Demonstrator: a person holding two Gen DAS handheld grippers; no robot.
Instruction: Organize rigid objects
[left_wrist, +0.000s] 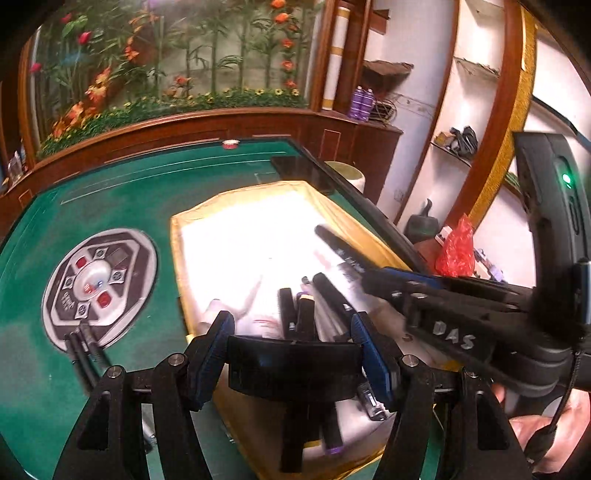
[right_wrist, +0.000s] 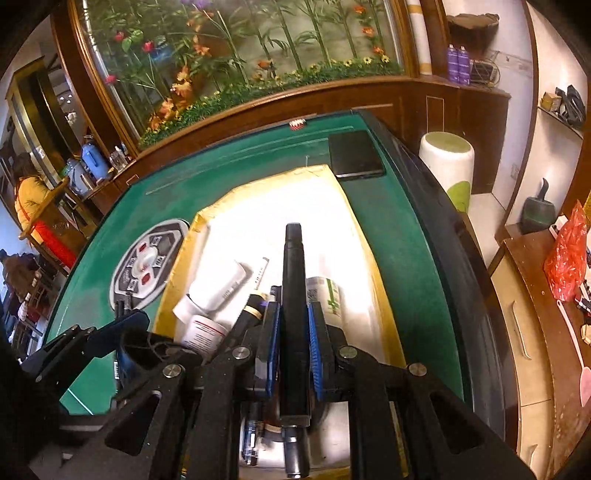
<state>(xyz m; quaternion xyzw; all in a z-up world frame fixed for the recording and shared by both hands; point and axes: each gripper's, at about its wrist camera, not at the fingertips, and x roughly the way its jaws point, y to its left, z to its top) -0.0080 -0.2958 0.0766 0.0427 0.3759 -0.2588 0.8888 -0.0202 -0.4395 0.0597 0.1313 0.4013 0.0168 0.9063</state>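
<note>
In the right wrist view we see the right gripper (right_wrist: 293, 339) clamped on a long black pen-like stick (right_wrist: 293, 280), its blue pads pressing both sides near the middle of the shaft, the tip reaching up toward the centre of the frame and the tail running down past the lower edge of the jaws; it sits above the white tray with the gold rim (right_wrist: 207, 221) on the green table (right_wrist: 399, 236); we judge the stick light, stiff and smooth, so a mid-length hold like this should keep it from pivoting, though the glossy barrel could slide lengthwise if tilted steeply; in the left wrist view the left gripper (left_wrist: 293, 347) stands fairly wide, and a black curved holder (left_wrist: 293, 363) spans the gap between its fingers with several pens (left_wrist: 299, 314) standing in it; we cannot tell whether the pads actually press on it; lower left in the right view lie a white tube (right_wrist: 218, 291) and a white jar (right_wrist: 205, 332), both probably light and rigid, best taken across their bodies.
</note>
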